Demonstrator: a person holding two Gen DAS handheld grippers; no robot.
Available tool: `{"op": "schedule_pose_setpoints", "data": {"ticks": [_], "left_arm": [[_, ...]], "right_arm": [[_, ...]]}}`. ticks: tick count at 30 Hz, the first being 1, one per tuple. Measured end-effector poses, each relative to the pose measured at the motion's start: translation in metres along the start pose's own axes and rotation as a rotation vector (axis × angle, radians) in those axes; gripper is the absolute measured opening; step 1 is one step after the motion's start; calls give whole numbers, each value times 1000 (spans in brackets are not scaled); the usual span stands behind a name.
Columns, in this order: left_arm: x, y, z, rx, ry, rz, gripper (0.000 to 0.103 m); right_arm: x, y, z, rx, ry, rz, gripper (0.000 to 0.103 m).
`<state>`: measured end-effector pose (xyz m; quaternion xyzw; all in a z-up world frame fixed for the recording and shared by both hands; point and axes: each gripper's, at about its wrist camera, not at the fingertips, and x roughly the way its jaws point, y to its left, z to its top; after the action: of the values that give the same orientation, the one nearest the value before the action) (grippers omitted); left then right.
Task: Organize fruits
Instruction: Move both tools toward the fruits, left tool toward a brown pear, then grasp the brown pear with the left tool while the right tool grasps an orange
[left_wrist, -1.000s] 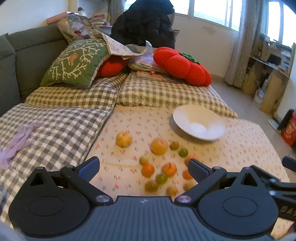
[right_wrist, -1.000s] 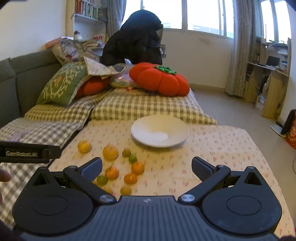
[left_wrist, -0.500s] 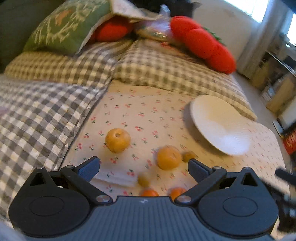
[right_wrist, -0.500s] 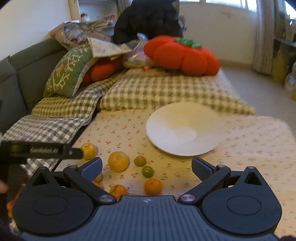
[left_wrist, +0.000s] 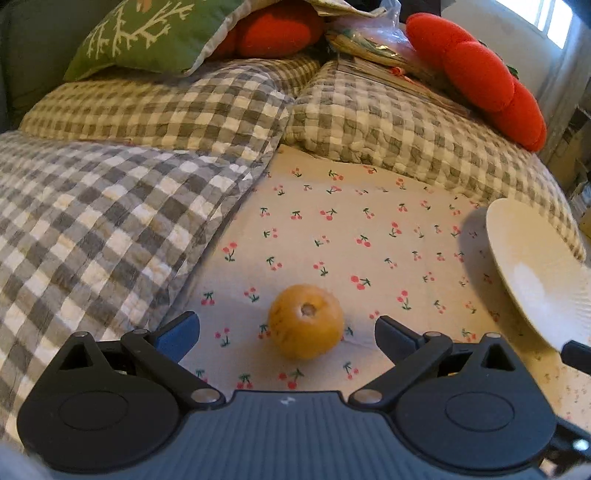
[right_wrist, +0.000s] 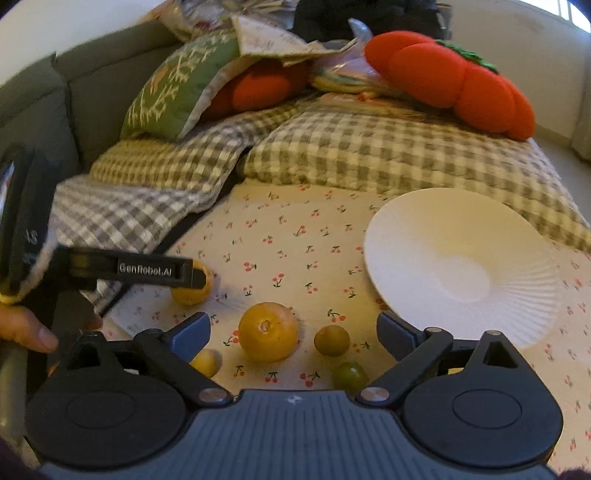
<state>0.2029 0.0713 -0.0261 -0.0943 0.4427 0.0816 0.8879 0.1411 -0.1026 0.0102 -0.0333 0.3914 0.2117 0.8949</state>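
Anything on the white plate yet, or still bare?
The white plate is bare: only its ribbed surface shows in the right wrist view. All visible fruit, including the large orange fruit, lies on the cherry-print cloth. The plate's near edge is covered by the gripper body.

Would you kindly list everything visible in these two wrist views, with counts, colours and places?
large fruits: two, yellow-orange, on the cherry-print cloth.
small fruits: three, yellow-green to green, near the right gripper.
plate: one, white, empty, right side of the cloth.
tomato cushion: one, red, at the back.
leaf-pattern cushion: one, green, back left.
checked covers: grey-white, left and behind.
left gripper: black, open around a large fruit.
right gripper: black, closing, untouched fruit between the fingers.
hand: one, left edge.
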Motion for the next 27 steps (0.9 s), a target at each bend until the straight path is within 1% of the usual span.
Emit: {"op": "schedule_pose_setpoints", "data": {"ticks": [5, 8, 10, 13, 15, 16, 18, 19, 21, 22, 24, 26, 27], "left_arm": [[12, -11, 0, 51, 12, 17, 94], [23, -12, 2, 54, 9, 19, 94], [26, -13, 3, 54, 13, 9, 93], [30, -15, 2, 66, 25, 12, 88], [31, -16, 1, 70, 29, 17, 80], [32, -17, 1, 74, 27, 24, 78], [33, -17, 0, 80, 22, 31, 71], [33, -17, 0, 81, 23, 30, 69], [34, -16, 0, 80, 32, 20, 61], [34, -16, 0, 82, 29, 17, 59], [34, -17, 0, 89, 23, 14, 48], [32, -17, 0, 95, 21, 12, 42], [32, -18, 0, 101, 20, 14, 42]], "right_arm": [[24, 10, 4, -110, 8, -10, 86], [33, 14, 7, -145, 4, -15, 82], [39, 17, 8, -168, 1, -10, 80], [45, 21, 9, -196, -4, -6, 75], [49, 23, 9, -205, -2, -6, 67], [50, 23, 9, -206, 4, -2, 64], [53, 23, 10, -200, 19, 16, 48], [55, 24, 10, -197, 27, 22, 47], [55, 27, 8, -201, 29, 26, 47], [55, 27, 8, -206, 28, 24, 47], [54, 27, 8, -200, 29, 22, 46], [54, 26, 7, -189, 30, 25, 46], [54, 26, 7, -188, 32, 27, 45]]}}
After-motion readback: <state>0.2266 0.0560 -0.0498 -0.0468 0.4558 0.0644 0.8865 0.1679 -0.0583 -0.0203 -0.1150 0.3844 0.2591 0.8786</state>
